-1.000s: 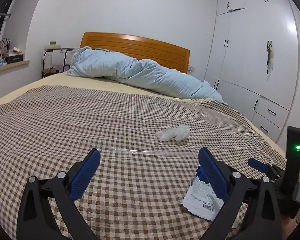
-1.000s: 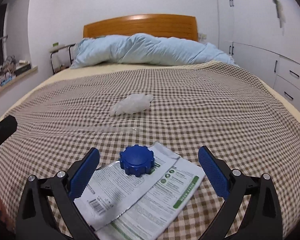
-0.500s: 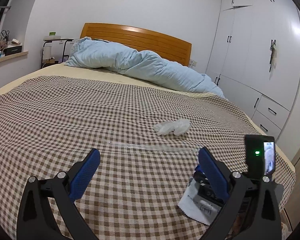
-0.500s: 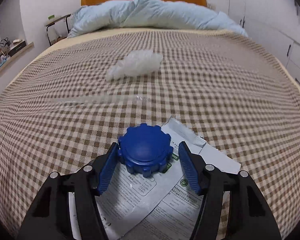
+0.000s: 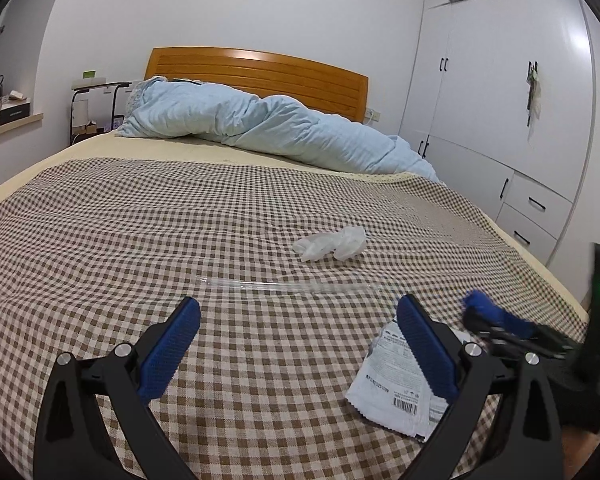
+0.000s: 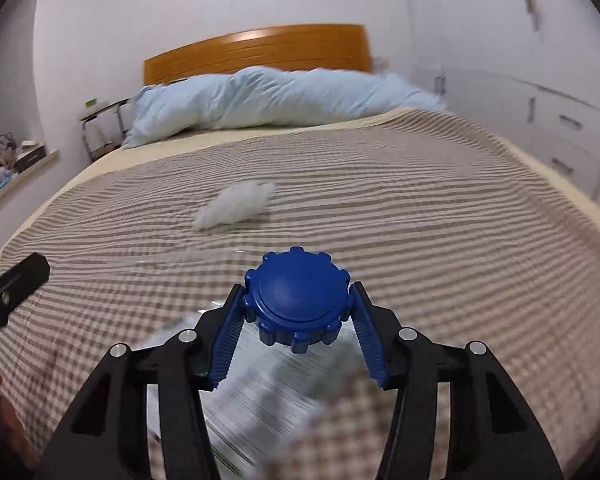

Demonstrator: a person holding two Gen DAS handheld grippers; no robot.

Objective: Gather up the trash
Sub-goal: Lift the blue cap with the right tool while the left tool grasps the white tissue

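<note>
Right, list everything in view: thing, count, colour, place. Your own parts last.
blue cap: one, blue, ridged, clamped in the right gripper, above the sachets
sachets: at least one, white, printed, near edge of the bed
crumpled plastic: one, translucent white, mid-bed
clear strip: one, transparent, lying flat in front of the crumpled plastic
checked blanket: one, brown and white, covering the bed
duvet: one, light blue, bunched by the headboard
headboard: one, orange wood
wardrobe: one, white, along one side of the bed
left gripper: one, black with blue pads, open, empty
right gripper: one, black with blue pads, has just closed on the blue cap
</note>
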